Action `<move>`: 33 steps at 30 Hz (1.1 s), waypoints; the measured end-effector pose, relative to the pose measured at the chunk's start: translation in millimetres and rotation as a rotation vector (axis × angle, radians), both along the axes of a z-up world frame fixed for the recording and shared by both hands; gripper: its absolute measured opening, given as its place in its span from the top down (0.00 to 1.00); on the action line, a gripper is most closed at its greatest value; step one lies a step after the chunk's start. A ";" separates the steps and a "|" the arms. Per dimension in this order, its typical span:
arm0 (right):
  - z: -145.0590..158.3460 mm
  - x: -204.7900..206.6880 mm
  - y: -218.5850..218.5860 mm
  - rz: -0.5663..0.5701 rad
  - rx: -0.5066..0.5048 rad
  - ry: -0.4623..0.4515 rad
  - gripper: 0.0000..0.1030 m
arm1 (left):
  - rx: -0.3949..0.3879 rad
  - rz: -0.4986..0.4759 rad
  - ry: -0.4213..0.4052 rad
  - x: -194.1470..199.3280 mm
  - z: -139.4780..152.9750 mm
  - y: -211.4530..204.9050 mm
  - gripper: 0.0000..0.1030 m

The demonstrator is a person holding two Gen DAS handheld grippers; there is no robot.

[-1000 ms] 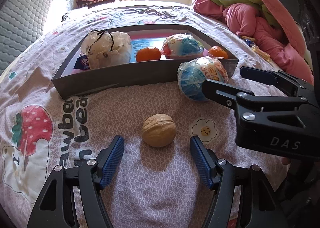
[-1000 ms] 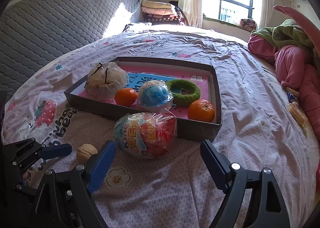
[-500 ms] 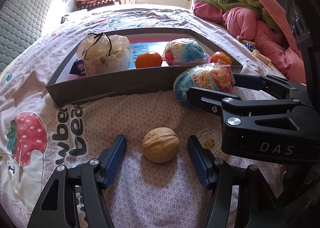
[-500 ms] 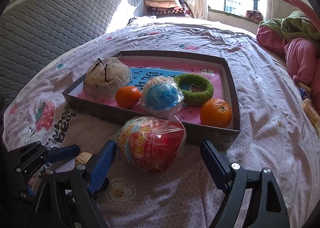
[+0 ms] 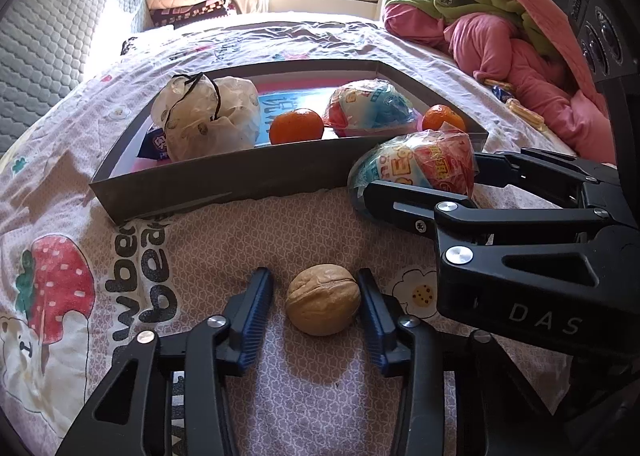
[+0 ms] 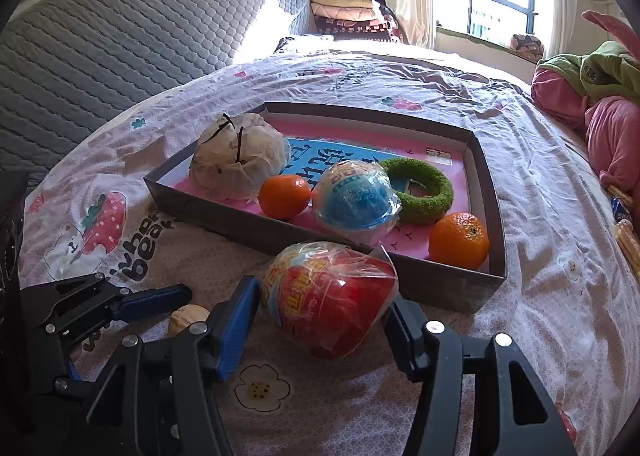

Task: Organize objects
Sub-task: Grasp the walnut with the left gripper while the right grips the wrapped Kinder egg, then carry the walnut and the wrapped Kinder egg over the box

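Closing in on two pickups beside the grey tray [image 5: 224,180]!
Left gripper [image 5: 316,302] open, straddling the walnut [image 5: 322,299] on the bedsheet: hard, light, round, seam lying crosswise. Right gripper [image 6: 320,314] open around the wrapped toy egg [image 6: 330,296] touching the tray's front wall; crinkly film looks slippery, so squeeze its belly, long axis tilted leftward.

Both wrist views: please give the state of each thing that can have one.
Left gripper: closing around walnut, small gaps remain.
Right gripper: around red egg, contact unclear.
Tray: open, partly filled.
Blue egg: wrapped, in tray.
White bag: tied shut, in tray.
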State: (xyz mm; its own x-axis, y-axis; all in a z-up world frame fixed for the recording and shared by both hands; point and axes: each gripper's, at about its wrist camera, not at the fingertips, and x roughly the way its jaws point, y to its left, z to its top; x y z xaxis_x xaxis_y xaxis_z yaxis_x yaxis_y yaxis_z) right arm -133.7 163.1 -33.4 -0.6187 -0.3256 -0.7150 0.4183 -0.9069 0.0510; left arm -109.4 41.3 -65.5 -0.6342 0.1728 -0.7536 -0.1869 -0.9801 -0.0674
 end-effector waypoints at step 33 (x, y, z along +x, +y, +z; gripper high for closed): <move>54.0 21.2 20.3 -0.056 -0.116 0.164 0.44 | 0.018 0.080 0.105 6.8 57.4 -31.9 0.66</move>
State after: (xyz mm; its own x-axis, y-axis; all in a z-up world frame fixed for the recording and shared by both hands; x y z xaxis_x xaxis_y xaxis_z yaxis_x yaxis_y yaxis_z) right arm -112.5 183.5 20.6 -0.7432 -0.3619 -0.5627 0.3786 -0.9209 0.0923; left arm -102.7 9.4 -8.2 -0.7216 0.1313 -0.6797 -0.1148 -0.9910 -0.0696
